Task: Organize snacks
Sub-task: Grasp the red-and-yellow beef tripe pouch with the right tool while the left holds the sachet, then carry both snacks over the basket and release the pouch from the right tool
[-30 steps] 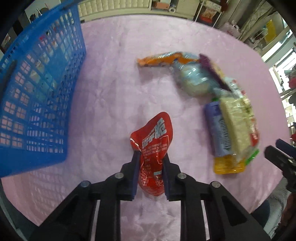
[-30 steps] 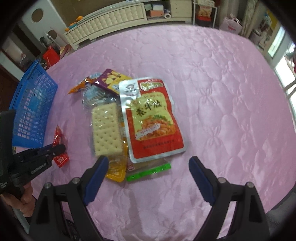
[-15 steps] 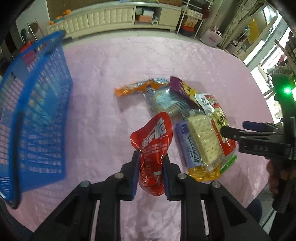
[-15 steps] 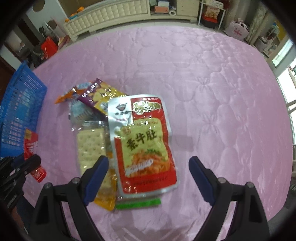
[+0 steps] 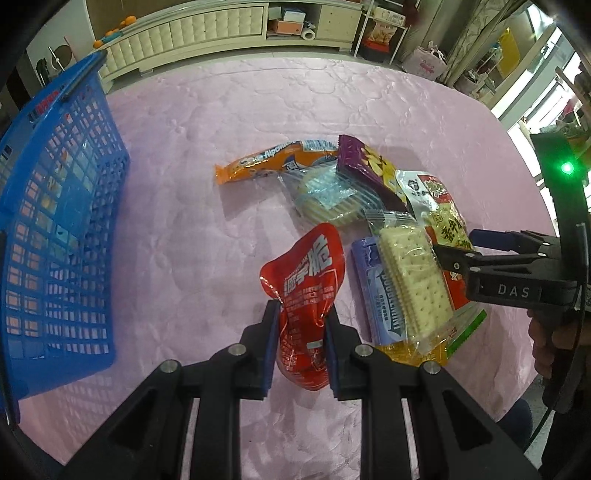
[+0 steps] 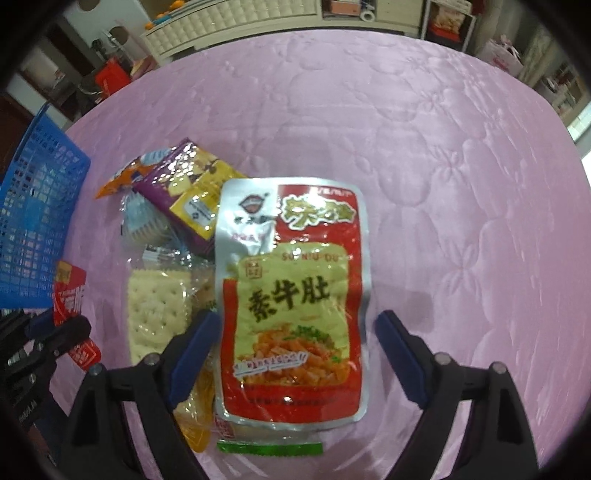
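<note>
My left gripper (image 5: 301, 314) is shut on a small red snack pouch (image 5: 306, 280), held above the pink tablecloth (image 5: 192, 184). A blue mesh basket (image 5: 55, 229) stands to its left. My right gripper (image 6: 297, 332) hangs over the snack pile with its jaws closing. A large red and silver pouch (image 6: 295, 295) lies between its blue pads (image 6: 192, 347), which do not touch it. Beside that pouch lie a clear cracker pack (image 6: 155, 310), a purple packet (image 6: 184, 184) and an orange bar (image 5: 273, 160). The right gripper (image 5: 456, 243) also shows at the right edge of the left wrist view.
A blue wrapped pack (image 5: 373, 291), a round wafer pack (image 5: 328, 195) and a yellow packet (image 6: 195, 424) sit in the same pile. The tablecloth (image 6: 443, 184) stretches right of the pile. A white cabinet (image 5: 207, 29) stands beyond the table's far edge.
My right gripper moved over the large red and silver pouch and came lower, its jaws narrowing a little. The left gripper rose with the red pouch still in it.
</note>
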Demonstrator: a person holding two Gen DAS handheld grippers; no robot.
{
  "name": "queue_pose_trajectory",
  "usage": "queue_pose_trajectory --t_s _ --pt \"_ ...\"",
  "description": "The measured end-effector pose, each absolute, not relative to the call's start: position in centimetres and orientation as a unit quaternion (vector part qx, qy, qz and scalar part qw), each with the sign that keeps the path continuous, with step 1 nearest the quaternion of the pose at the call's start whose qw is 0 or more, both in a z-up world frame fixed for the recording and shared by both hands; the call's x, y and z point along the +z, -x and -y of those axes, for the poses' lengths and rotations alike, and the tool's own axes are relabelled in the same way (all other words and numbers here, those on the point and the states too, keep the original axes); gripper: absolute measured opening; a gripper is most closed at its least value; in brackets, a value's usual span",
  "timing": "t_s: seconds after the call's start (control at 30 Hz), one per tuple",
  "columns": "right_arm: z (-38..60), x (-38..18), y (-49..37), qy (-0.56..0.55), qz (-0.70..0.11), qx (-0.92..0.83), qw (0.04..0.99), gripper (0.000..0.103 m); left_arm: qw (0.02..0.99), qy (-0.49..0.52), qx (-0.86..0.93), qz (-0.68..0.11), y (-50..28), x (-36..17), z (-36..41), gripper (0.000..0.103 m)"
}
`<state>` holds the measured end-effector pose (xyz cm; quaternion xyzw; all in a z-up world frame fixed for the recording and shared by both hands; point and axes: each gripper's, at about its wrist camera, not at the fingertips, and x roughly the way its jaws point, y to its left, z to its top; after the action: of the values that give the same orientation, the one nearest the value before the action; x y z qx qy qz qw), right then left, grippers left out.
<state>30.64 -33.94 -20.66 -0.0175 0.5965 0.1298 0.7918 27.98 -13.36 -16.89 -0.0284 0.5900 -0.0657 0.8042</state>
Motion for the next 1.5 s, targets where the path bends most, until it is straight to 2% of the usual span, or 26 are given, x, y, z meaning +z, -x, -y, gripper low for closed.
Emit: queue_pose_trajectory --t_s 0.1,0.2,0.3,0.57,0.93,1.23,1.5 --pt "34.2 -20.5 -30.5 0.014 -0.592 0.14 0.793 0.074 0.803 0.027 -0.062 -0.592 -28.2 -18.0 14.0 0.021" --pt "34.3 -20.3 -29.7 -0.004 -0.601 0.16 0.783 0.051 0.8 0.03 -0.062 -0.596 -28.1 -18.4 14.2 0.021" --pt "34.6 -19.9 -29.2 -0.012 -0.592 0.161 0.79 0.043 0.799 0.032 -0.063 -0.597 -27.7 -18.4 14.4 0.021" --pt "34.7 -17.4 -26.2 -0.001 -0.57 0.138 0.81 0.041 0.813 0.039 -0.075 -0.576 -26.7 -16.2 14.1 0.021" --pt "31.6 -8.9 -21.6 0.051 -0.508 0.148 0.847 0.041 0.85 0.058 -0.092 -0.515 -23.1 -9.9 11.8 0.021" --pt "24.9 -3.6 -18.2 0.073 -0.453 0.196 0.867 0.041 0.881 0.05 -0.076 -0.465 -19.6 -4.4 7.1 0.021" --pt "18.3 -1.8 -18.0 0.107 -0.421 0.245 0.867 0.041 0.894 0.047 -0.044 -0.443 -18.1 -2.0 0.8 0.021"
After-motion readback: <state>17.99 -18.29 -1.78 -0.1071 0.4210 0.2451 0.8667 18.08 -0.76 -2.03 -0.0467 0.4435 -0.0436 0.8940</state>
